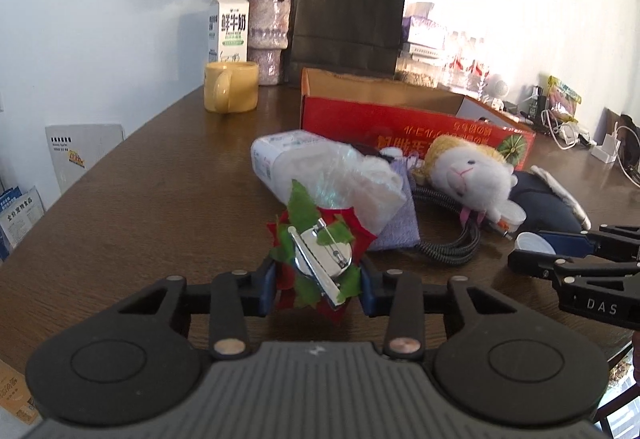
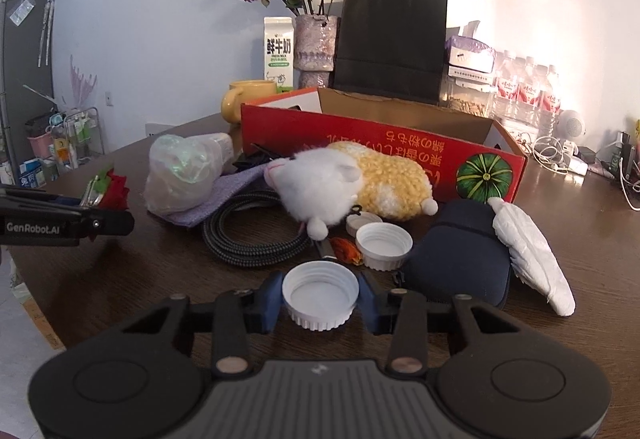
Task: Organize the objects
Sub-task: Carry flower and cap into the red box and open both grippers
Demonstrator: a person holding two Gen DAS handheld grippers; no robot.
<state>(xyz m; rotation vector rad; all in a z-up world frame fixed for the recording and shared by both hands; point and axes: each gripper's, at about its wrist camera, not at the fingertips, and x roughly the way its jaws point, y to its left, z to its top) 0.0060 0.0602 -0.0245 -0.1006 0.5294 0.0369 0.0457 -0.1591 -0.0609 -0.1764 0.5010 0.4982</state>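
Note:
My left gripper [image 1: 318,285] is shut on a red-and-green flower brooch [image 1: 320,259] with a silver pin back, held above the brown table [image 1: 140,199]. My right gripper [image 2: 320,297] is shut on a white plastic cap [image 2: 320,293], open side up. The right gripper also shows at the right edge of the left wrist view [image 1: 568,259]. A pile lies ahead: a white-and-yellow plush sheep [image 2: 352,187], a clear plastic bag [image 2: 180,171], a purple cloth [image 2: 224,199], a coiled braided cable [image 2: 248,239], a second white cap [image 2: 383,244], a dark pouch [image 2: 460,259]. An open red cardboard box [image 2: 380,143] stands behind the pile.
At the back stand a yellow mug [image 1: 231,86], a milk carton [image 1: 228,25], a vase of dried roses [image 1: 270,35], a black paper bag [image 1: 348,19] and water bottles [image 2: 524,87]. Chargers and cables [image 2: 560,155] lie at the far right. The table's left edge drops off to the floor.

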